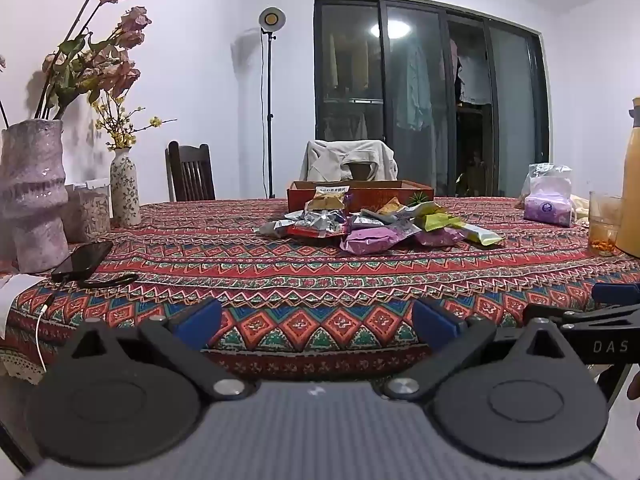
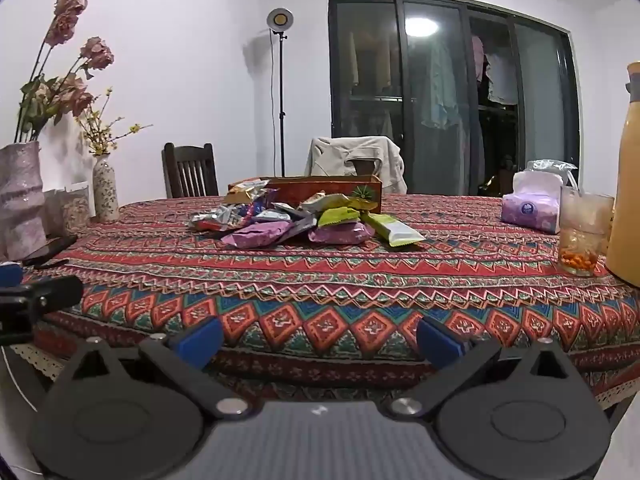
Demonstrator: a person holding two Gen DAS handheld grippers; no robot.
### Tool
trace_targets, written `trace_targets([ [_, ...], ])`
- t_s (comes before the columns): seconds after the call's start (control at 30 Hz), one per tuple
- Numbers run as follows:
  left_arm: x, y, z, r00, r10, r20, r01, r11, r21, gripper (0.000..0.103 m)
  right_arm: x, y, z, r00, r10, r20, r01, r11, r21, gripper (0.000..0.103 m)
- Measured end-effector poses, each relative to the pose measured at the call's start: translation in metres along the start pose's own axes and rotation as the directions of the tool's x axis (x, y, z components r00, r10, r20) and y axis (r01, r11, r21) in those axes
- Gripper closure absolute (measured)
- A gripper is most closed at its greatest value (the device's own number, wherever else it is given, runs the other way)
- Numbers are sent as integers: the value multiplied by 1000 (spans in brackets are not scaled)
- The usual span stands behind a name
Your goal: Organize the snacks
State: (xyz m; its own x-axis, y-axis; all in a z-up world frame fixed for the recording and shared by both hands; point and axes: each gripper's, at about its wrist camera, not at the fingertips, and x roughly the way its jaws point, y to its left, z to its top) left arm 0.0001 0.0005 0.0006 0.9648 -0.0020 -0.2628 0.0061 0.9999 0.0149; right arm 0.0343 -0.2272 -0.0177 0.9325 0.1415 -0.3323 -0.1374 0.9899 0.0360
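Note:
A pile of snack packets (image 1: 372,224) in purple, green, silver and red lies on the patterned tablecloth (image 1: 320,280) in the middle of the table. It also shows in the right wrist view (image 2: 304,220). Behind it stands a low red-brown box (image 1: 360,192), also in the right wrist view (image 2: 332,190); a packet leans at its front. My left gripper (image 1: 316,322) is open and empty at the near table edge. My right gripper (image 2: 320,338) is open and empty at the near edge too, to the right of the left one.
Two vases with flowers (image 1: 32,192) (image 1: 125,188) and a black phone (image 1: 82,260) with a cable are at the left. A tissue pack (image 2: 530,208), a glass (image 2: 580,236) and a yellow jug (image 2: 626,200) are at the right. Chairs (image 2: 190,172) stand behind the table.

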Motion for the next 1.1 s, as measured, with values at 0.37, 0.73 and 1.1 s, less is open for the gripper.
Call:
trace_targets([
  [0.37, 1, 2, -2, 1000, 11, 13, -11, 1000, -8, 0, 2, 10, -7, 1000, 19, 1, -19, 1000, -25, 0],
  [0.73, 2, 3, -3, 1000, 12, 5, -12, 1000, -14, 0, 2, 7, -10, 1000, 15, -5, -15, 1000, -18, 0],
  [1.1, 2, 2, -3, 1000, 9, 4, -9, 1000, -5, 0, 1, 8, -11, 1000, 11, -5, -11, 1000, -24, 0],
])
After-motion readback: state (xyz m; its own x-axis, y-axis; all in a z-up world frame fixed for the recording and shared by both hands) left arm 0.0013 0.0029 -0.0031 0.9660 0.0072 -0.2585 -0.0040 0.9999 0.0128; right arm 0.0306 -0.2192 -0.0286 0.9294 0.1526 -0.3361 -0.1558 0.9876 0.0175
